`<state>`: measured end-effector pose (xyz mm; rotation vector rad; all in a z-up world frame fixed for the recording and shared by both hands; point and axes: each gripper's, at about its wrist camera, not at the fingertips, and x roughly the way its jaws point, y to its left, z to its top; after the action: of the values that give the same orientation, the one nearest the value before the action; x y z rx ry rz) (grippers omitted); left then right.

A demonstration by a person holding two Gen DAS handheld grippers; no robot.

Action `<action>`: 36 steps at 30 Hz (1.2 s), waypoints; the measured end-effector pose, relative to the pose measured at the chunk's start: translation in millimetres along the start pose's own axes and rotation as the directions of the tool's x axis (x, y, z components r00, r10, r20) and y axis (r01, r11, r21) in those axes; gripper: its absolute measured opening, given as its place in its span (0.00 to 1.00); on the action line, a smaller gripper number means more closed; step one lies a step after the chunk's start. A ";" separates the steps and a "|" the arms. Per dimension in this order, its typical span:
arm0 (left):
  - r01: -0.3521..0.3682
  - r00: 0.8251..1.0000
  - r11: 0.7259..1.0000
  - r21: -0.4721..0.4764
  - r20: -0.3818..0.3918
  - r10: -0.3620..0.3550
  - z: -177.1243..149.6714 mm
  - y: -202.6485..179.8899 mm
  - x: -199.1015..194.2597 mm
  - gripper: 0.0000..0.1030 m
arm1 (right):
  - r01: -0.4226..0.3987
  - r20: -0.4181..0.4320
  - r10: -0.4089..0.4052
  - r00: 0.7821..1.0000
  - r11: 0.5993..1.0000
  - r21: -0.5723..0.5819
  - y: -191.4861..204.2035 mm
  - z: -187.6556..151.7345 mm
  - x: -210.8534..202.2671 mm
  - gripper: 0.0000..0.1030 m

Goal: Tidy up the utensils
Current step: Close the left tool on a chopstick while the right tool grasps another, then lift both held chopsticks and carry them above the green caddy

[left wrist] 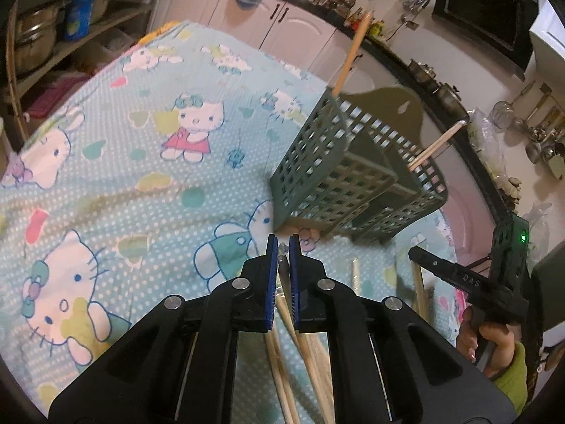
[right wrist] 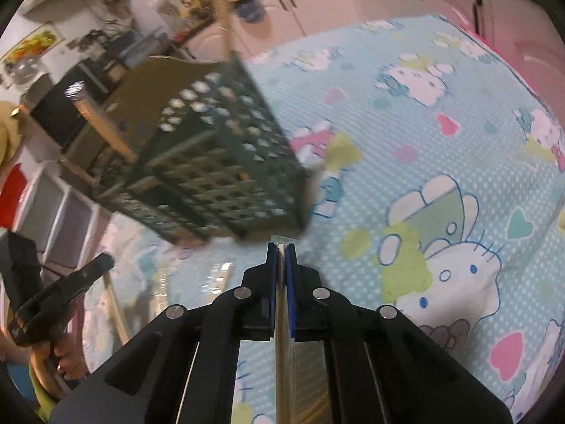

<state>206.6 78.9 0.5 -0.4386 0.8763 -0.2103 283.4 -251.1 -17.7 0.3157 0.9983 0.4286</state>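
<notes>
Both grippers clamped on thin utensils, just short of the green basket (left wrist: pixel 356 176).

Left gripper (left wrist: pixel 283 243) — jaws nearly together, pinching a slim clear-wrapped piece (left wrist: pixel 281 259) that pokes out between the blue pads; what it is exactly, cannot tell. Right gripper (right wrist: pixel 281 245) — jaws closed on a thin stick (right wrist: pixel 281 318) in clear wrap, running lengthwise between the pads and showing just past the tips. Basket stands on the cartoon-cat cloth (left wrist: pixel 141 162), just beyond both sets of fingertips; it is blurred in the right wrist view. Two chopsticks (left wrist: pixel 349 53) stand tilted in the basket, one at its far corner, one in a nearer compartment. Loose chopsticks (left wrist: pixel 307 353) lie on the cloth on the near side of the basket, under the left gripper. A hand (left wrist: pixel 491 339) in a green sleeve holds the right gripper, near side of the basket, off to its right.
</notes>
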 end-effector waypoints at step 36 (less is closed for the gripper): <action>0.113 0.967 0.976 0.188 0.203 -0.151 76.7 -94.1 -88.0 0.02 | 0.044 0.519 0.127 0.845 0.952 -0.304 107.5 63.1 -109.7 0.05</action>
<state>211.1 47.9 147.2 -0.3486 0.6088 -0.3532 264.4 -214.2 143.1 0.1594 0.3660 0.4927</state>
